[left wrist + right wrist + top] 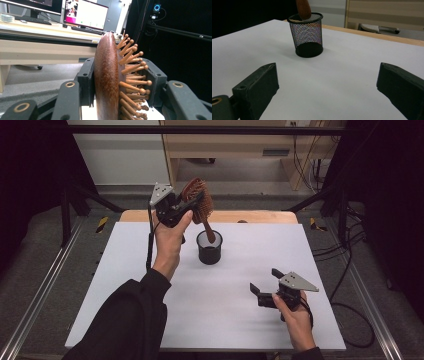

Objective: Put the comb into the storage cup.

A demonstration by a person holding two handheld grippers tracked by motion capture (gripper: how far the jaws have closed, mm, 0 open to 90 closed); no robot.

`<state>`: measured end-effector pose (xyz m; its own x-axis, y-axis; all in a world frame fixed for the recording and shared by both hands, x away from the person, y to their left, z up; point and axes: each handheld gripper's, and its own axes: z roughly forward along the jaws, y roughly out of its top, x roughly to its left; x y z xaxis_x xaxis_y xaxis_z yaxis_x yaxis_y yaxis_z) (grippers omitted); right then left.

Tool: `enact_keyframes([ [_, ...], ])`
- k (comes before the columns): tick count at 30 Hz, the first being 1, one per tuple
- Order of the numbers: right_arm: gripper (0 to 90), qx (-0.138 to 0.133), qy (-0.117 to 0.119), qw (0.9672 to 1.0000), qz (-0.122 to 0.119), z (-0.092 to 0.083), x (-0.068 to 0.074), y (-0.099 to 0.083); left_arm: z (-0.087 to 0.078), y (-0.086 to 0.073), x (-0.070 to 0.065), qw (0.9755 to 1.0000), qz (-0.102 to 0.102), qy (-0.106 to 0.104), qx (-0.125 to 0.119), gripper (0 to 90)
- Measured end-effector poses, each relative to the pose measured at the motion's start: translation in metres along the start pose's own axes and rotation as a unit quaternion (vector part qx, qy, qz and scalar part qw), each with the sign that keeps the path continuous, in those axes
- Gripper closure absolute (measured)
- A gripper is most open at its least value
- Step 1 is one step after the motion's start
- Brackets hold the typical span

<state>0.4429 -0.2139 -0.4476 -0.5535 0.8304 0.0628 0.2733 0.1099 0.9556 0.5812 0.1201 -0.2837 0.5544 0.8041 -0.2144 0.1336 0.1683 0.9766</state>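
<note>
Over on the left side of the counter, the left gripper has its jaws clamped on the head of a wooden hairbrush, one jaw flat on the smooth back and the other against the bristle pegs. The brush is tilted, handle pointing down, and the handle tip already sits inside the rim of the black mesh cup near the middle of the counter. So the pickup looks done and the drop-in is about halfway; what's left is probably lowering it and letting go. Further right, the right gripper hovers low near the front edge, jaws spread wide with nothing in them, well apart from the cup.
</note>
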Motion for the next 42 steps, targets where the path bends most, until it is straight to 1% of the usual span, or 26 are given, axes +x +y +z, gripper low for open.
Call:
enact_keyframes([
  [16, 4.2, 0.000, 0.004, 1.0000, 0.003, 0.000, 0.000, 0.000, 0.006, -0.005, 0.007, 0.9999, 0.001, 0.009, 0.006, 51.5],
  [17, 4.1, 0.000, 0.004, 1.0000, 0.000, -0.001, 0.000, 0.000, 0.006, -0.005, 0.007, 0.9999, 0.000, 0.009, 0.006, 51.5],
  [27, 4.0, 0.001, 0.005, 1.0000, 0.001, -0.001, 0.000, 0.000, 0.009, -0.008, 0.011, 0.9998, 0.000, 0.016, 0.008, 51.5],
  [32, 4.0, 0.001, 0.005, 1.0000, 0.002, -0.001, -0.001, -0.001, 0.011, -0.010, 0.013, 0.9998, -0.002, 0.016, 0.010, 51.5],
  [42, 4.0, 0.001, 0.006, 1.0000, 0.002, 0.000, 0.000, -0.001, 0.014, -0.013, 0.016, 0.9997, 0.000, 0.018, 0.014, 51.5],
])
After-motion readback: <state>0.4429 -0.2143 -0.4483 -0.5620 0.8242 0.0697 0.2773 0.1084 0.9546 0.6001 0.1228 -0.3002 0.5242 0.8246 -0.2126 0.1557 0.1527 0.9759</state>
